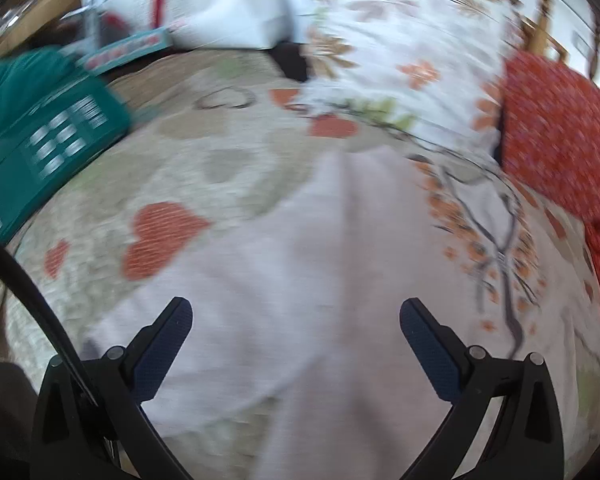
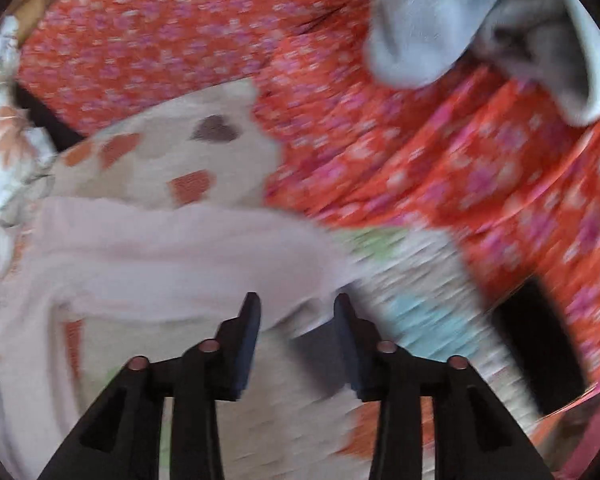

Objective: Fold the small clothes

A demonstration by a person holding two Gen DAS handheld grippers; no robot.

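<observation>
both views motion-blurred. pale pink garment [image 1: 300,280] lies spread on a bedspread [image 1: 204,168] with orange heart prints; in the left wrist view a faint crease line runs up its middle. left gripper [image 1: 296,312] hovers above the pink cloth, jaws wide apart, nothing between the pads. right gripper [image 2: 296,308] sits at the garment's edge [image 2: 324,280], jaws partway apart; the pink cloth's hem shows in the gap beyond the tips but the pads don't look pressed on it, so no grip as far as i can tell, blur makes contact hard to rule out.

around it: teal box [image 1: 40,140] at left of the bed, floral pillow [image 1: 400,60] behind the garment, red floral fabric [image 2: 420,140] to the right side, grey-white plush cloth [image 2: 480,20] on top of the red fabric, well apart from the pink piece.

step, my read: between folds. garment looks flat and possibly once folded or just smoothed, neither gripper holding it. folding not finished, it's still a broad sheet.

next move calls for: each gripper dropping to a corner or edge of the pink cloth, closing on one layer only without catching the bedspread, then lifting and carrying that edge across to the opposite side, both hands level so the fold lands straight.
</observation>
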